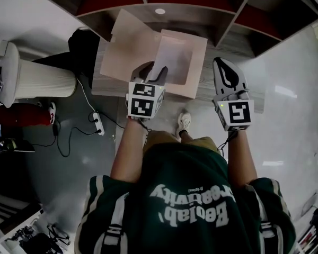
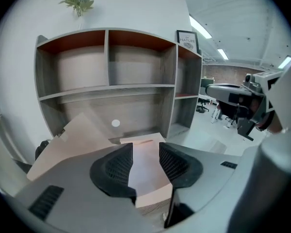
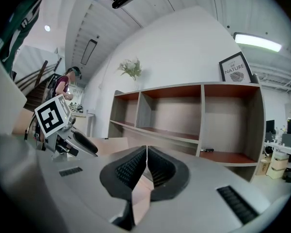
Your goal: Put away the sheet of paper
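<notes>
Head view, flat pink sheet (image 1: 128, 49), left gripper (image 1: 153, 72) jaws spread, right gripper (image 1: 223, 66) jaws together.

Paper (image 1: 176, 62) on desk (image 1: 204, 91), shelves (image 1: 193, 15) behind, right claw (image 1: 222, 65) beside.

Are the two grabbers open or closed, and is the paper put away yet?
Left gripper: jaws apart, over the sheet of paper, not gripping it.
Right gripper: jaws together, nothing between them.
Sheet of paper: lying flat on the desk, not put away yet.
Larger pink sheet: lying next to it, on its left.
</notes>
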The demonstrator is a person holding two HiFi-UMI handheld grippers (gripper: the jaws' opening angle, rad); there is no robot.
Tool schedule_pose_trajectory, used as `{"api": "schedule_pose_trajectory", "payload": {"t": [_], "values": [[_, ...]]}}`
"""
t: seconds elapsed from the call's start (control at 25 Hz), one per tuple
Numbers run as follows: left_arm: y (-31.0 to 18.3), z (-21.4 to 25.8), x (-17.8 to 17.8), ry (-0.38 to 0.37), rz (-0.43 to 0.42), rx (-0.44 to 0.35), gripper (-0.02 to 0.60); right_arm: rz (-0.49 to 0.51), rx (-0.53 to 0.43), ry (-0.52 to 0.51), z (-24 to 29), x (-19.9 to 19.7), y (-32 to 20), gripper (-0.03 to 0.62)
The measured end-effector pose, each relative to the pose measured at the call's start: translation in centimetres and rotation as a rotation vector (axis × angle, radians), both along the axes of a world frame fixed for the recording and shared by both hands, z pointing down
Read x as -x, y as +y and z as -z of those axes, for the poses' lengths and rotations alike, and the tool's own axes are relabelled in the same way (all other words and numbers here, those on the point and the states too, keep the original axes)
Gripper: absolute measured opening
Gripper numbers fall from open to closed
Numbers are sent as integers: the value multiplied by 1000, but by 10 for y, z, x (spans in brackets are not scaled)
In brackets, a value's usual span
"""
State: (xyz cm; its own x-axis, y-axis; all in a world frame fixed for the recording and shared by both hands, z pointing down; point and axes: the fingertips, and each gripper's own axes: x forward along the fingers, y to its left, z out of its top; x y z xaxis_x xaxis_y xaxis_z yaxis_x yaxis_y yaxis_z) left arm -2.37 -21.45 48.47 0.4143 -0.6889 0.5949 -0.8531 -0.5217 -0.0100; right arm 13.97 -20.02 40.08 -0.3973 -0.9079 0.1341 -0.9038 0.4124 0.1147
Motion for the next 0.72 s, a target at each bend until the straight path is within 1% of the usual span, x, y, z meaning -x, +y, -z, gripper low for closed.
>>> {"api": "schedule_pose_trajectory", "payload": {"t": [0.16, 0.28, 0.4, 0.52, 0.6, 0.72], "values": [[21, 13, 9, 20, -6, -43, 189, 4, 4, -15, 3, 15, 18, 37], [47, 30, 20, 35, -15, -89, 189, 2, -5, -5, 11, 28, 45, 35], [80, 59, 28, 55, -34, -173, 189, -19, -13, -5, 23, 34, 78, 37], [118, 83, 30, 56, -77, -265, 187, -52, -7, -31, 26, 33, 116, 37], [144, 88, 30, 64, -104, -285, 187, -62, -3, -32, 23, 35, 141, 37], [174, 97, 32, 101, -127, -304, 187, -77, -19, -34, 31, 40, 173, 37]]}}
